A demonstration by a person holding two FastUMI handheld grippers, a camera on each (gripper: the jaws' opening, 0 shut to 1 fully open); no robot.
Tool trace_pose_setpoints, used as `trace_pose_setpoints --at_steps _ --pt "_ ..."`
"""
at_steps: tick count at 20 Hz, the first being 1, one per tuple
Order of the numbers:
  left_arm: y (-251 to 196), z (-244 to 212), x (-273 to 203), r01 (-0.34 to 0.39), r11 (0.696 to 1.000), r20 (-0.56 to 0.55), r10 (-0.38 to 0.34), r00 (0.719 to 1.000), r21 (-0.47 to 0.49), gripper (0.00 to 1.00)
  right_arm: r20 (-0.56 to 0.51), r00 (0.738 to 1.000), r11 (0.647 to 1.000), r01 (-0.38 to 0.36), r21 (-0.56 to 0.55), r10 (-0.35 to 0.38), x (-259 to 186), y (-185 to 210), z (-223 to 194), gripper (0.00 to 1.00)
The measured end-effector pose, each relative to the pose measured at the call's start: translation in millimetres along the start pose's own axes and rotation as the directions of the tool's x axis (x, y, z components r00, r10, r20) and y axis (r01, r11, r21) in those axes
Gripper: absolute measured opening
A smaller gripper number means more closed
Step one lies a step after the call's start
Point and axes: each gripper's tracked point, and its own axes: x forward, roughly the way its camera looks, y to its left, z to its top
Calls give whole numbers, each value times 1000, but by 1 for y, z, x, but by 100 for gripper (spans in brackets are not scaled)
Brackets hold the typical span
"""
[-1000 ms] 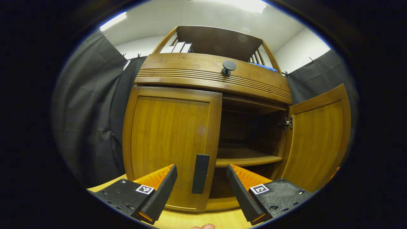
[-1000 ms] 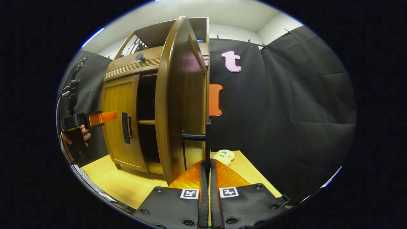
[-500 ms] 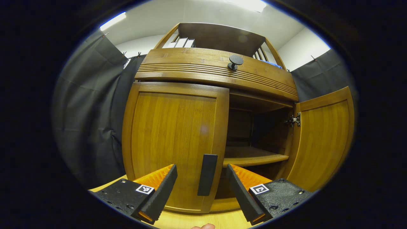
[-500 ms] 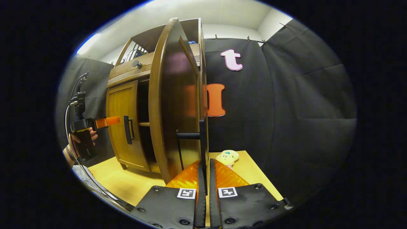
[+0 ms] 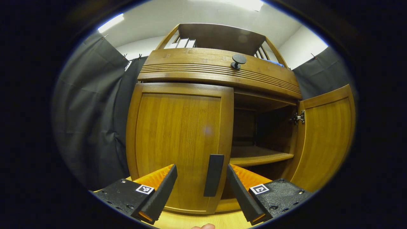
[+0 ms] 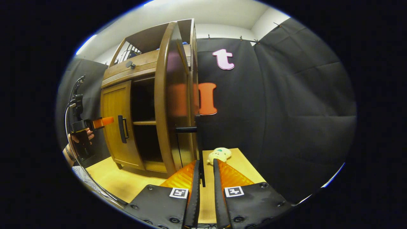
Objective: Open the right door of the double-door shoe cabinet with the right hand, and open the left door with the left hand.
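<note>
Left tool (image 5: 198,190) spread before left door handle (image 5: 213,175)

Left door handle (image 5: 213,175) between the left gripper's (image 5: 201,194) spread fingers.

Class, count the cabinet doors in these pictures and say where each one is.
2. The left door is closed, its handle ahead of the open left gripper. The right door stands swung open, its handle between the right gripper fingers.
</note>
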Motion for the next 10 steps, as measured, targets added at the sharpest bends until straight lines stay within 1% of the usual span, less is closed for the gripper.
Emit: trace_pose_setpoints --at_steps 1,4,6,10 --pt "-1 0 1 3 1000 1 -3 1000 -3 92 6 1000 1000 25 3 -25 -6 -7 3 28" --pt "-5 -3 5 11 1000 -2 -11 1000 5 92 17 999 999 40 27 -40 -25 -5 13 28" --pt "-7 -7 8 13 1000 -6 -12 1000 21 92 21 999 999 49 9 -49 -36 0 21 28" --pt "-10 -14 15 2 999 6 -2 1000 35 92 32 999 1000 29 1 -29 -55 35 35 28"
